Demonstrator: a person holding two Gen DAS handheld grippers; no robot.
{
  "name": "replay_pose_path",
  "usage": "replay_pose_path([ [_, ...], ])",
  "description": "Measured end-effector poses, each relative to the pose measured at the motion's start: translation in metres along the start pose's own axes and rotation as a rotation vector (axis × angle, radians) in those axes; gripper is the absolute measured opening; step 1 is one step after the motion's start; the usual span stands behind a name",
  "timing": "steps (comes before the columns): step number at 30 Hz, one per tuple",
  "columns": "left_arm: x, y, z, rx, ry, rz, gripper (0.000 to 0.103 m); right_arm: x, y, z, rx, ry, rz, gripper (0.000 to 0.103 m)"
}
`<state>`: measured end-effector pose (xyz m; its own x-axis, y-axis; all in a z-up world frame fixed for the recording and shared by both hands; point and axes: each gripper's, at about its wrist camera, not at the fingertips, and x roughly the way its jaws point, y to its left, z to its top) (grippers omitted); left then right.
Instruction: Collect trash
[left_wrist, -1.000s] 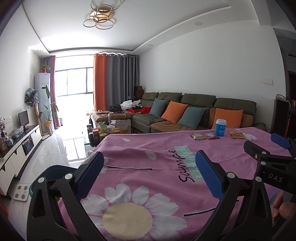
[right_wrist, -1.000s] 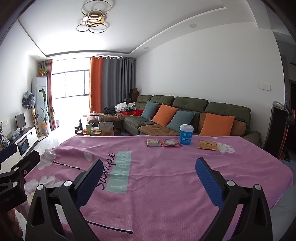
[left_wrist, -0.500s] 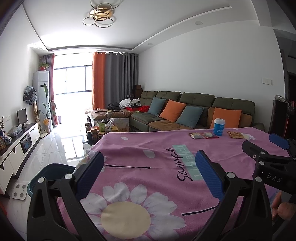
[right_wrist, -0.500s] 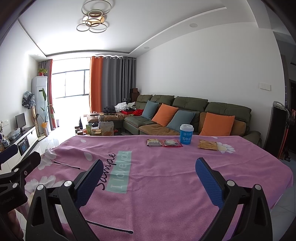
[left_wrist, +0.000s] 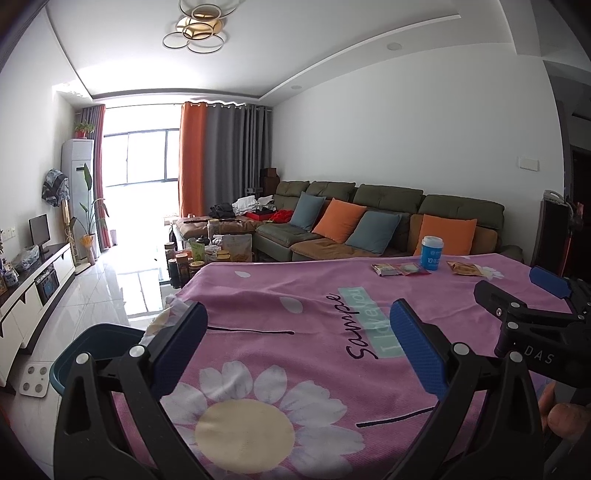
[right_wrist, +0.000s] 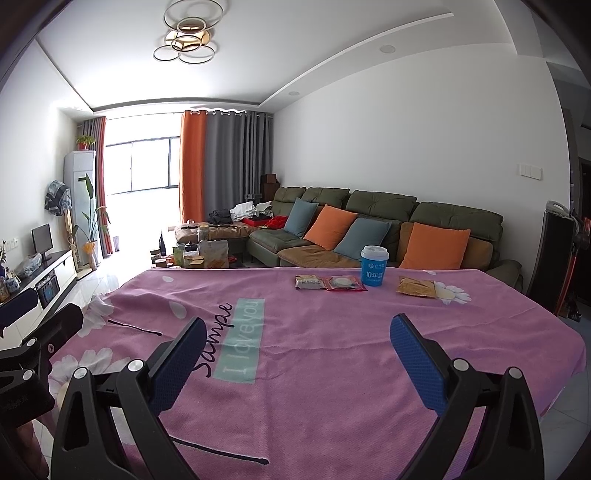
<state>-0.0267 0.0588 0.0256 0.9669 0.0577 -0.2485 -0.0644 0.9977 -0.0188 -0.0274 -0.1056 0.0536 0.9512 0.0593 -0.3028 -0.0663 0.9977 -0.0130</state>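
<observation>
Right wrist view | our right hand-held gripper (right_wrist: 295, 354) gapes empty | wrappers (right_wrist: 330, 283) and cup (right_wrist: 373, 266) lie far ahead, nearer to it than the left.

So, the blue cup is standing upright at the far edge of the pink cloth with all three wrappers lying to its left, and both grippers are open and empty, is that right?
Not quite: only two wrappers lie left of the blue cup; the third wrapper lies to its right, as the right wrist view shows. The cup is upright at the far edge of the pink cloth, and the left gripper and right gripper are open and empty.
</observation>
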Motion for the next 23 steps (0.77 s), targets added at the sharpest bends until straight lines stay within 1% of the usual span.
replay_pose_path([
  [11,-0.002,0.002,0.000,-0.012,-0.017,0.010,0.097,-0.001,0.001,-0.001,0.003,-0.003,-0.003,0.096],
  [17,0.001,0.003,0.001,-0.012,-0.008,0.009,0.097,-0.001,-0.002,0.000,0.007,-0.005,-0.011,0.096],
  [22,0.008,0.008,0.007,-0.010,-0.008,0.043,0.097,0.002,-0.008,0.005,0.009,-0.008,-0.028,0.096],
  [23,0.012,0.009,0.008,0.000,-0.003,0.060,0.097,0.004,-0.011,0.007,0.012,-0.007,-0.033,0.096],
])
